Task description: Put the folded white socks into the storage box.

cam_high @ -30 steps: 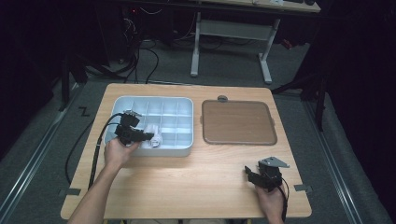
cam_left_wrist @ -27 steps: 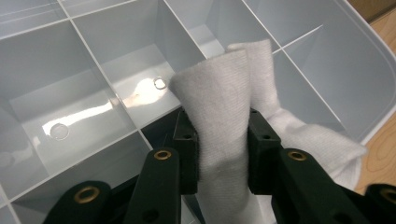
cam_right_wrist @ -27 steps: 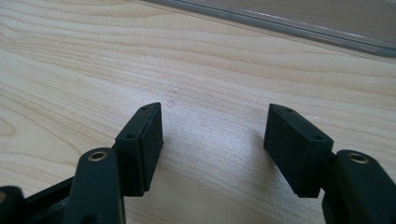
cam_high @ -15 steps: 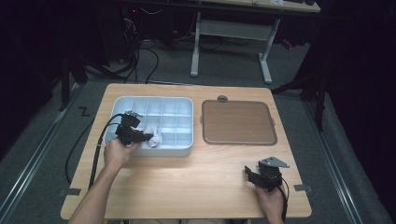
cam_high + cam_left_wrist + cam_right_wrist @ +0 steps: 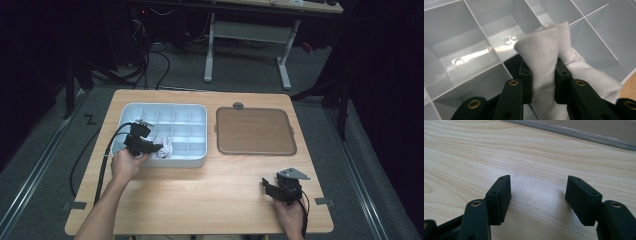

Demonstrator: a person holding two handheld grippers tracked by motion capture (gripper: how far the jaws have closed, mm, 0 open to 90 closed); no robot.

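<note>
- My left gripper (image 5: 543, 82) has just been closing and now pinches a bunched white cloth (image 5: 549, 57), so the fabric stands up in a fold I can steer.
- Cloth sits in the near row of the pale grey divided plastic tray (image 5: 195, 112), apparently for wiping compartments.
- Right gripper (image 5: 539, 195) rests released on the light wooden table (image 5: 210, 195), right of the tray, well apart, keeping clear.

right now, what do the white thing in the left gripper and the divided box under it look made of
White cloth: looks like soft woven fabric, matte, with fine weave and folds where the left gripper pinches it. Divided box: probably hard plastic, pale grey and glossy, with sharp light reflections on its floor.
</note>
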